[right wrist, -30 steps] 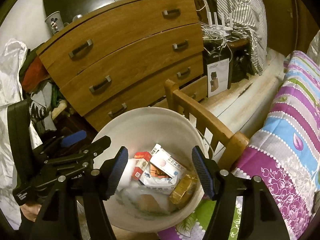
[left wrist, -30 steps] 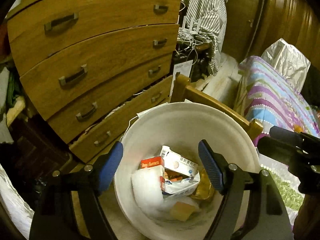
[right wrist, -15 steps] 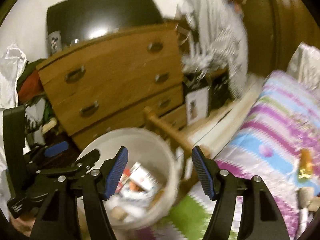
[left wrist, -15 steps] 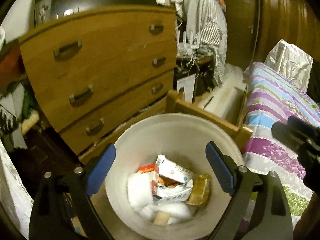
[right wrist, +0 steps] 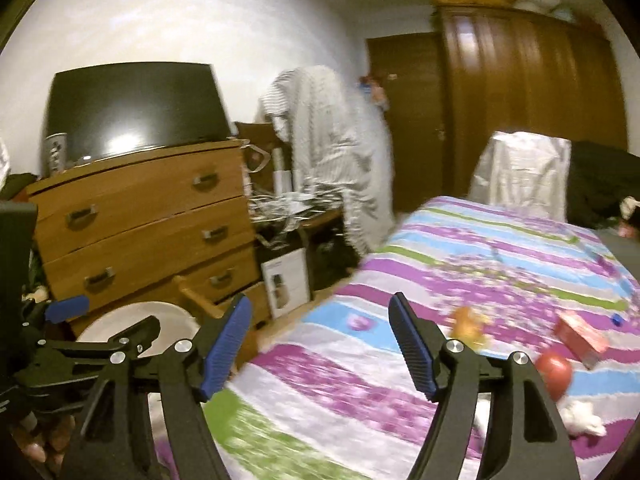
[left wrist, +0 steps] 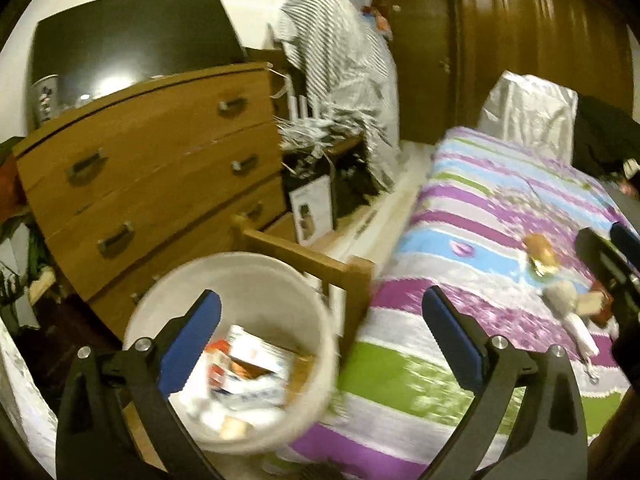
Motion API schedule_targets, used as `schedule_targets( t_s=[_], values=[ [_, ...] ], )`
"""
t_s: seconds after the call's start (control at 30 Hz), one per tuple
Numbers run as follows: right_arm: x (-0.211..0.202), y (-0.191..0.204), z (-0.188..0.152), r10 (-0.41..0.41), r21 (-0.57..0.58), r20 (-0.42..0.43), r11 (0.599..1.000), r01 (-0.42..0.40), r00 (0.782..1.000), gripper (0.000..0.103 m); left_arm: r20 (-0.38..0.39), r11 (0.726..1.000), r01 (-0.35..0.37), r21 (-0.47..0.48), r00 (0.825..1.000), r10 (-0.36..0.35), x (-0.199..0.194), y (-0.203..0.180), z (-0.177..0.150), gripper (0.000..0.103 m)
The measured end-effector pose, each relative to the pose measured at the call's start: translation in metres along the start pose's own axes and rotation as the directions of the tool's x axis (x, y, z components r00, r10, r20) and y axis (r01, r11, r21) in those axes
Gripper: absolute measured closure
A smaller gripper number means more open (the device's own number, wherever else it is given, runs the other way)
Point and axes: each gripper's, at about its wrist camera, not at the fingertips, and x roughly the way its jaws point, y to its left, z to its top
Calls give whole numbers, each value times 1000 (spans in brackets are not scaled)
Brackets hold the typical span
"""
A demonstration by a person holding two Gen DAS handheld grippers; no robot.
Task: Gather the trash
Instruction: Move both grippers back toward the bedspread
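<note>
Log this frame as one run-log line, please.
phase: between picks | left gripper: open, empty | right gripper: open, empty | white bin: holds trash | bedspread: litter left, red box

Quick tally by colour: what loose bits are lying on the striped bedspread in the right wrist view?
Red: 2, a box and a round thing
Orange: 1, a wrapper
White: 1, a crumpled wad
Blue: 1, a small cap, blurred
Total: 5
</note>
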Motion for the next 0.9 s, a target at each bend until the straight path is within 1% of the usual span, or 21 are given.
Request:
schedule_targets(
  t_s=[0.13,0.2,0.27,0.33,0.37,0.47,0.57,0.7,0.87,0.9],
  values=[
    [-21,-54,-23,-67,50,-25,996,69,997,29,-43,999,40,31,998,-39,5,-35,-13,6],
    [-29,-77,-35,-96,78,-41,992,99,995,29,-60,996,60,68,997,-55,7,-57,-20,6],
    [-40,-109,-50,-129,118,-68,984,136,989,28,-75,991,73,109,995,-65,8,-77,-30,6],
    [-48,-131,-64,-151,148,-87,976,162,985,28,-94,985,89,148,993,-76,11,-97,-40,6],
    [-56,-148,-75,-166,169,-104,969,182,981,28,-102,983,95,159,992,-80,12,-103,-44,6],
    [-70,-185,-99,-191,207,-141,954,218,971,28,-129,974,117,192,987,-93,15,-122,-60,6],
    [-81,-212,-119,-210,244,-176,937,250,962,28,-163,969,142,201,980,-110,19,-136,-75,6],
    [-93,-237,-143,-210,268,-204,928,260,956,28,-188,966,168,197,973,-131,21,-145,-92,6],
    [-98,-256,-161,-217,290,-243,914,284,945,28,-195,957,200,208,968,-160,23,-152,-104,6],
    [-98,-256,-160,-216,296,-248,911,286,944,28,-198,957,208,201,966,-168,24,-152,-103,6]
  ],
)
